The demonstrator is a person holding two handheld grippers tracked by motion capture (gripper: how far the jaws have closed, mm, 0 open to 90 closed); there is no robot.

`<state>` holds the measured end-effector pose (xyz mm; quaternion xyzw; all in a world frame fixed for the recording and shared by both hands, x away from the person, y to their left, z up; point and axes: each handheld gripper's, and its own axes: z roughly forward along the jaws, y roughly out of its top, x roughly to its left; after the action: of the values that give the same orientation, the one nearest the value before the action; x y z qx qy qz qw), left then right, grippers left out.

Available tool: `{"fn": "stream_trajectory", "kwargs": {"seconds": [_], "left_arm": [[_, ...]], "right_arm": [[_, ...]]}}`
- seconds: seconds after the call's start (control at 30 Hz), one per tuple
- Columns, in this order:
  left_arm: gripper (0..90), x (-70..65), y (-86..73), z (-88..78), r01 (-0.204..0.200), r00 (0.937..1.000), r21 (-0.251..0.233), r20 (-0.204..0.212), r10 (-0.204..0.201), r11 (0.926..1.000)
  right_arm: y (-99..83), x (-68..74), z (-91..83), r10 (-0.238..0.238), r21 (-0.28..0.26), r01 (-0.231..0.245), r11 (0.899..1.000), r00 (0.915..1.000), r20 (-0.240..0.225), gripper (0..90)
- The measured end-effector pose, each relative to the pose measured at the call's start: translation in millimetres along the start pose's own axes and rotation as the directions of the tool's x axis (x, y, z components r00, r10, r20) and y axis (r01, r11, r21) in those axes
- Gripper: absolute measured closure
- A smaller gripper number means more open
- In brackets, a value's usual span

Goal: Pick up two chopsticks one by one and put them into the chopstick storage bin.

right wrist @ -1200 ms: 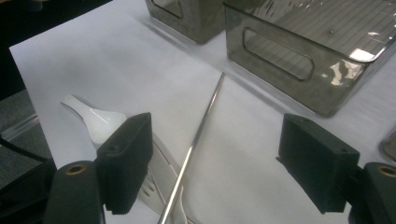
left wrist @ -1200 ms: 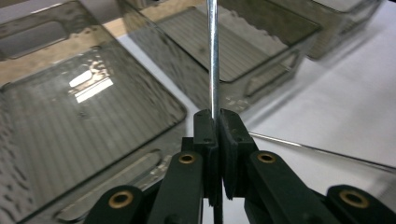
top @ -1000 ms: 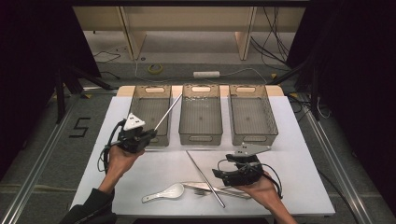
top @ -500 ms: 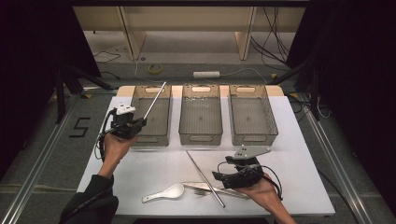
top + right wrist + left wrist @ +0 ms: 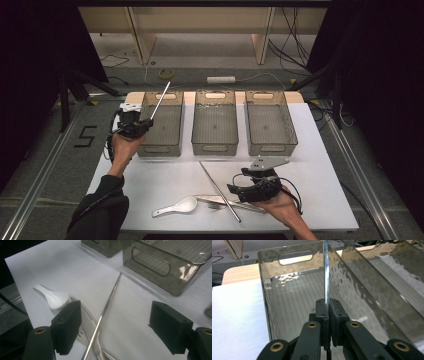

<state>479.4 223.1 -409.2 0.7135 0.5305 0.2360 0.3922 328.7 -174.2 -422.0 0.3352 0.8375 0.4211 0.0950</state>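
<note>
High view: a person works at a white table (image 5: 310, 150) set with three clear plastic bins in a row. The left gripper (image 5: 134, 124) is clamped on a metal chopstick (image 5: 160, 101), which slants up and away over the left bin (image 5: 161, 146). From the left gripper view, the two black pads pinch the shiny chopstick (image 5: 326, 272) tight, its shaft rising straight up in front of the bin's far wall and its cut-out handle (image 5: 295, 259).

Near the table's front edge, the right gripper (image 5: 239, 186) hangs with its jaws spread wide, gripping nothing. A second chopstick (image 5: 219, 191) lies slantwise on the table just beside it, crossing a flat piece of metal cutlery (image 5: 227, 202). A white soup spoon (image 5: 175, 207) rests to their left. From the right gripper view, that chopstick (image 5: 105, 312) runs between the open jaws, with the spoon (image 5: 51, 297) off to one side and the middle bin (image 5: 160, 267) beyond.
</note>
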Motion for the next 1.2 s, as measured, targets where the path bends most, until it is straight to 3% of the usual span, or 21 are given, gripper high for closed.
{"fn": "stream_trajectory", "kwargs": {"seconds": [0.6, 0.7, 0.77, 0.87, 1.03, 1.1, 1.2], "left_arm": [[84.2, 15.7, -6.6, 16.2, 0.066, 0.9955, 0.029, -0.071, -0.064, 0.9974], [66.3, 16.0, -6.7, 14.8, 0.064, 0.9960, 0.038, -0.065, -0.062, 0.9972], [59.2, 14.8, -3.9, 10.1, 0.078, 0.9953, 0.018, -0.059, -0.076, 0.9968], [45.5, 13.0, 1.1, -0.2, 0.112, 0.9937, 0.009, 0.004, -0.112, 0.9937], [32.7, -2.8, 2.6, -17.7, 0.076, 0.9947, -0.001, 0.069, -0.076, 0.9971], [29.4, -11.5, 1.4, -22.4, 0.042, 0.9960, 0.000, 0.079, -0.042, 0.9991], [25.6, -23.3, -1.1, -28.8, 0.023, 0.9942, -0.007, 0.106, -0.022, 0.9997]], "right_arm": [[0.2, 0.4, 1.0, -0.001, 0.007, 0.001, 1.000, 1.0000, -0.004, 26.9], [0.4, 0.1, 0.2, 0.003, 0.011, -0.003, 1.000, 1.0000, 0.002, 26.9], [0.6, -0.5, -0.3, 0.002, 0.010, -0.002, 1.000, 1.0000, 0.005, 26.9], [1.7, -1.2, 0.8, 0.018, 0.008, -0.018, 1.000, 0.9998, 0.001, 28.2], [4.1, 4.1, 5.4, 0.004, 0.081, -0.006, 0.997, 0.9999, 0.016, 29.3], [4.6, 6.3, 8.2, -0.008, 0.109, 0.006, 0.994, 0.9998, 0.017, 31.0], [5.9, 8.6, 13.0, -0.020, 0.148, 0.017, 0.989, 0.9996, 0.018, 34.7]]}}
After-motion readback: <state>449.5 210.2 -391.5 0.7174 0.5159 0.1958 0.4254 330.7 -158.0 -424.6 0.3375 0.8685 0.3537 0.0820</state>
